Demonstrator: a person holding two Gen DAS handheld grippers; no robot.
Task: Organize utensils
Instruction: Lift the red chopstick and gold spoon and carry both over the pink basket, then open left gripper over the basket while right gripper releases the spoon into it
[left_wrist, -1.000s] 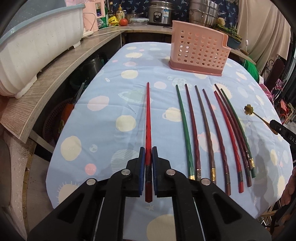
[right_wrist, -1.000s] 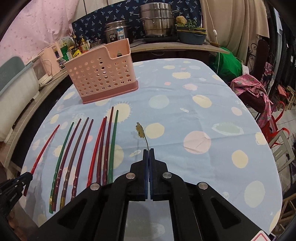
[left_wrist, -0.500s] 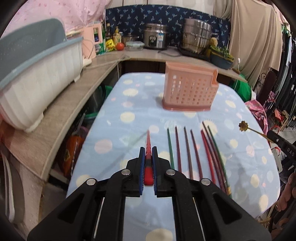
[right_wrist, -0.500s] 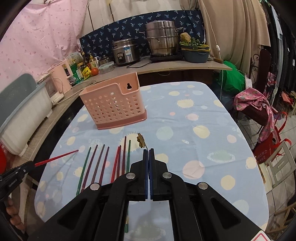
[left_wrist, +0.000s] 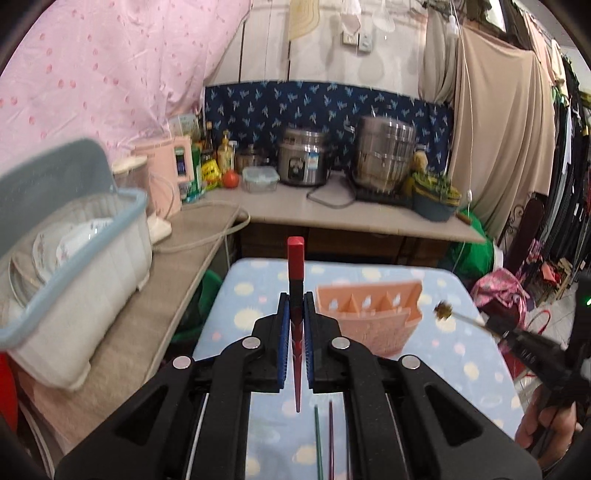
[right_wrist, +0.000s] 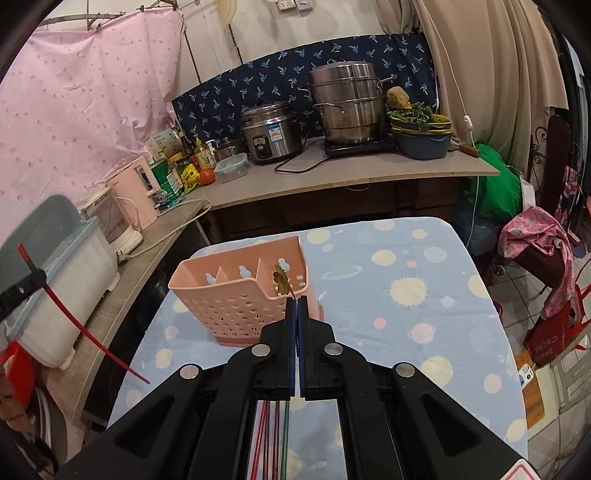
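My left gripper (left_wrist: 295, 306) is shut on a red chopstick (left_wrist: 295, 258), held in the air with its thick end up and forward, left of the pink utensil basket (left_wrist: 369, 317). The same chopstick (right_wrist: 70, 317) shows at the left of the right wrist view. My right gripper (right_wrist: 296, 301) is shut on a thin pick with a gold flower head (right_wrist: 281, 282), held just in front of the basket (right_wrist: 240, 295). Several coloured chopsticks (left_wrist: 323, 439) lie on the dotted blue tablecloth (right_wrist: 406, 314) below both grippers.
A white dish rack with a blue rim (left_wrist: 74, 280) stands on the wooden counter at left. A rice cooker (right_wrist: 271, 131), a steel steamer pot (right_wrist: 349, 103) and bottles stand on the back counter. Clothes and bags (right_wrist: 535, 243) are to the right.
Both grippers have risen from the table and tilted up. The red chopstick and the flower pick were lifted off the cloth and now sit near the basket.
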